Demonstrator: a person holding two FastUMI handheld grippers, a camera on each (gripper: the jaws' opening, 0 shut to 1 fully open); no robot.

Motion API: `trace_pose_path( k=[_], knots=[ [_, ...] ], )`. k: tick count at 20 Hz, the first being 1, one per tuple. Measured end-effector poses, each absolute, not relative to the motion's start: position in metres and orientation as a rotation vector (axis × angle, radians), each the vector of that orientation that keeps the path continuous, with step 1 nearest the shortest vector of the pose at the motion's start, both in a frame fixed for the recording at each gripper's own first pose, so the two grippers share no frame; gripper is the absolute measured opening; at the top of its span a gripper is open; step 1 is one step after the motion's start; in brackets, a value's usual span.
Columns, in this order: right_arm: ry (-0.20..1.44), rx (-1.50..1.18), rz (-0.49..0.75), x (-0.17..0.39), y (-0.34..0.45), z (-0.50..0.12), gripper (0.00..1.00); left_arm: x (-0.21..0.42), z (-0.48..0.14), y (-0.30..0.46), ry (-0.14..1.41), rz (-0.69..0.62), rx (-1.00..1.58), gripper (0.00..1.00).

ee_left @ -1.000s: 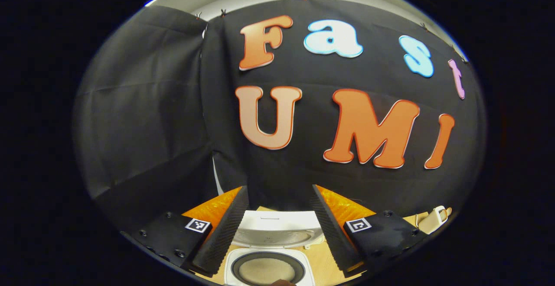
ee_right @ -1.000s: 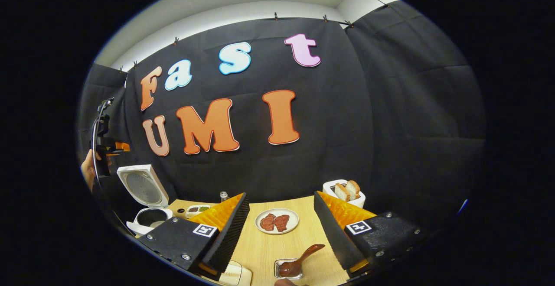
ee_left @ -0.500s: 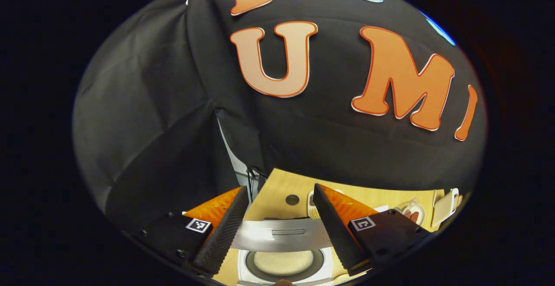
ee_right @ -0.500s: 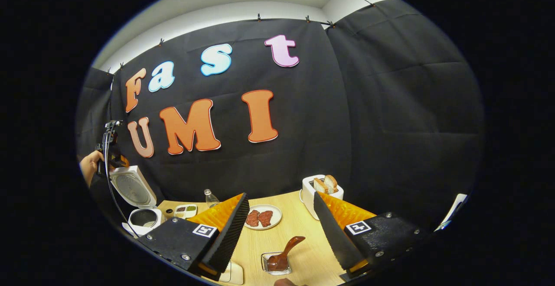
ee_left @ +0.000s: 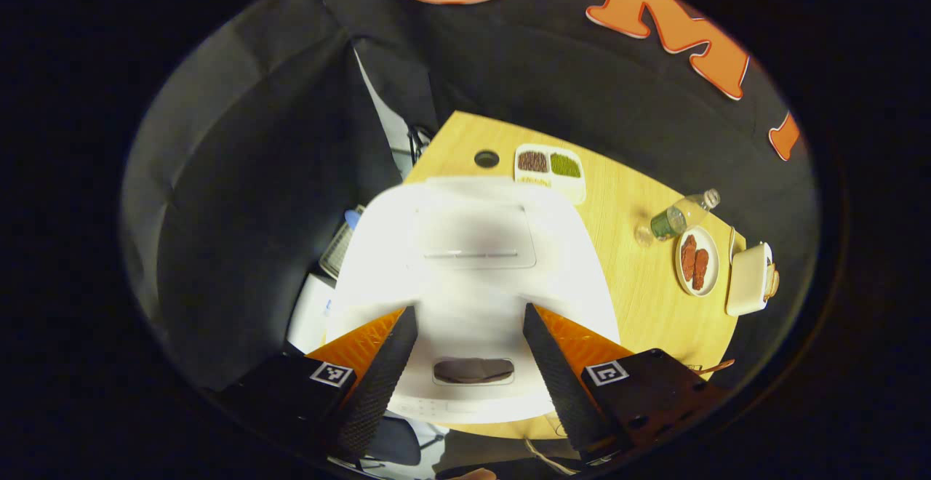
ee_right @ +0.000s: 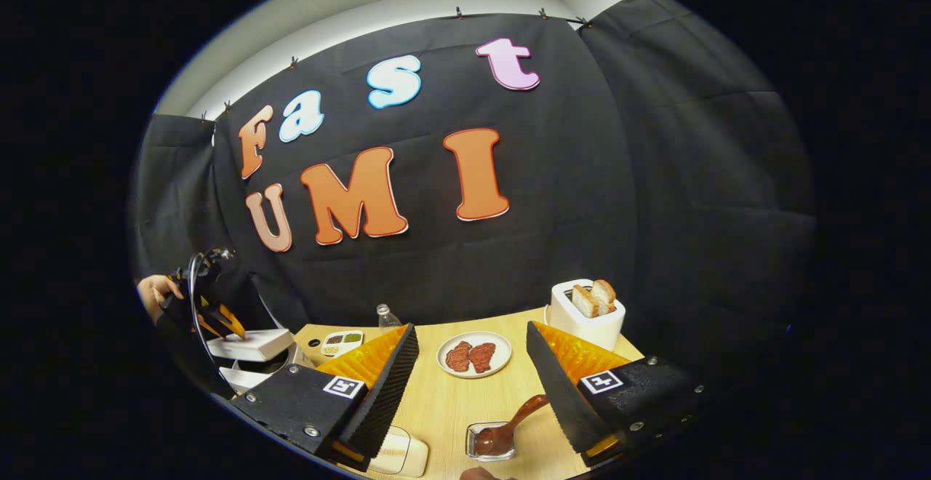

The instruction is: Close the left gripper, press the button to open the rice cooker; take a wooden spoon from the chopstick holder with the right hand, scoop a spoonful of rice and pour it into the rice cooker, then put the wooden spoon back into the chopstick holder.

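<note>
Progress: the rice cooker (ee_left: 473, 276) lid is nearly down; the wooden spoon (ee_right: 513, 425) rests in its small glass holder (ee_right: 491, 442), so scooping looks done or unneeded.
Left gripper (ee_left: 465, 371): fingers spread wide, empty, right over the lid.
Right gripper (ee_right: 469, 385): wide apart, empty, above the spoon.
Cooker: at the table's (ee_left: 640, 298) left end, lid blurred.
Plate (ee_right: 474, 354): two reddish meat slices.
Toaster (ee_right: 586, 313): two bread slices standing in it.
Divided tray (ee_left: 549, 167): brown and green fillings.
Bottle (ee_left: 676, 218): lying on its side.
</note>
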State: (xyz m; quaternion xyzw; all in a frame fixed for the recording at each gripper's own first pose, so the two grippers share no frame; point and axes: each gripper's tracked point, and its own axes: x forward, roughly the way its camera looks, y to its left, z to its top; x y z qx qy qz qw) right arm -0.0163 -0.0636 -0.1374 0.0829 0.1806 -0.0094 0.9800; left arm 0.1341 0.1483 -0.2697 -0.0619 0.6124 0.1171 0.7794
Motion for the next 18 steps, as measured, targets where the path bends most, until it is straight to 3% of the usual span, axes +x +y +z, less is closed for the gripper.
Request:
trace_pose_path(
  k=[2, 7, 11, 18],
  knots=[
    [0.379, 0.162, 0.017, -0.013, -0.054, -0.142, 0.93, 0.118, -0.289, 0.144, 1.367, 0.291, -0.178, 1.0],
    [0.381, 0.181, 0.093, -0.004, -0.023, -0.142, 0.93, 0.125, -0.286, 0.141, 1.292, 0.319, -0.172, 1.0],
    [0.378, 0.159, 0.148, 0.002, 0.006, -0.144, 0.93, 0.125, -0.267, 0.128, 1.04, 0.279, -0.14, 1.0],
    [0.3, 0.104, 0.206, 0.02, 0.051, -0.12, 0.93, 0.111, -0.13, 0.101, 0.536, 0.195, -0.048, 1.0]
  ],
)
